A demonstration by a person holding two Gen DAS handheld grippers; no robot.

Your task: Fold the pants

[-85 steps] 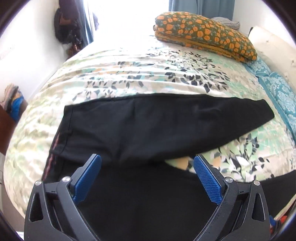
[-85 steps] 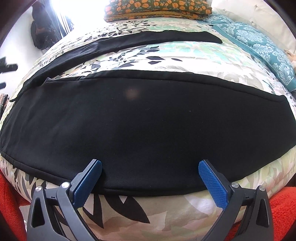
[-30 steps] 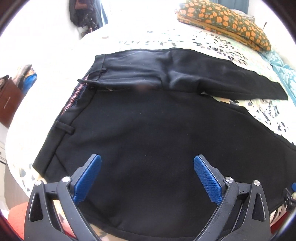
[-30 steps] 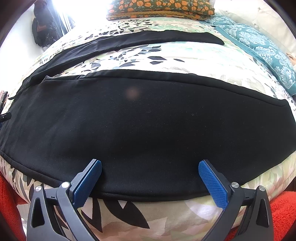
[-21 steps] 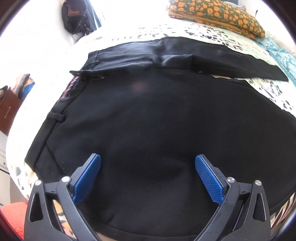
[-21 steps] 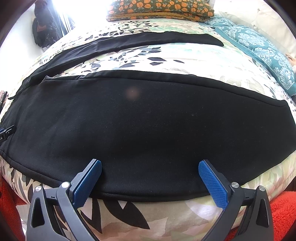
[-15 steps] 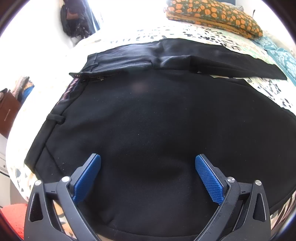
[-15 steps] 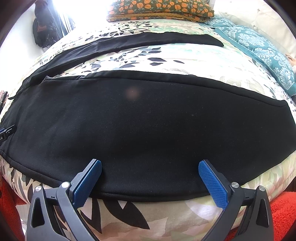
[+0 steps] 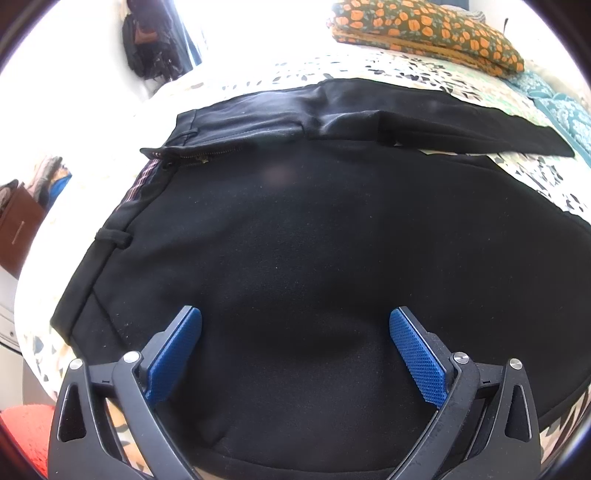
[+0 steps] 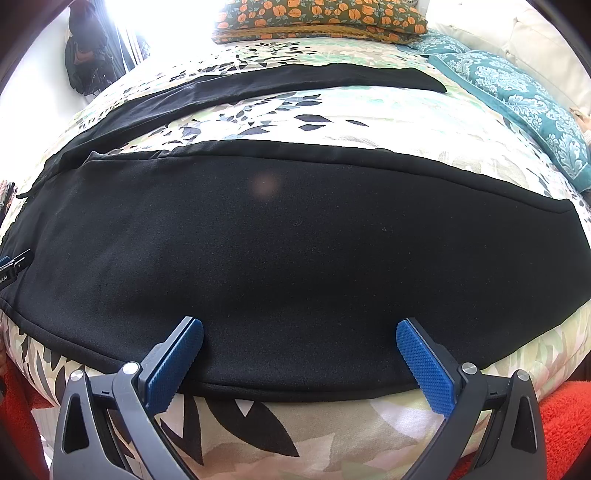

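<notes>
Black woven pants (image 9: 295,229) lie spread flat on the leaf-patterned bedspread (image 10: 332,110), waistband and open zipper (image 9: 201,158) to the left, the two legs running right and splayed apart. Your left gripper (image 9: 295,332) hovers wide open above the near seat area, blue pads (image 9: 173,350) gripping nothing. Your right gripper (image 10: 299,339), equally wide open and empty, hovers at the near leg's near edge. An orange-flowered pillow (image 10: 317,18) lies at the far side.
</notes>
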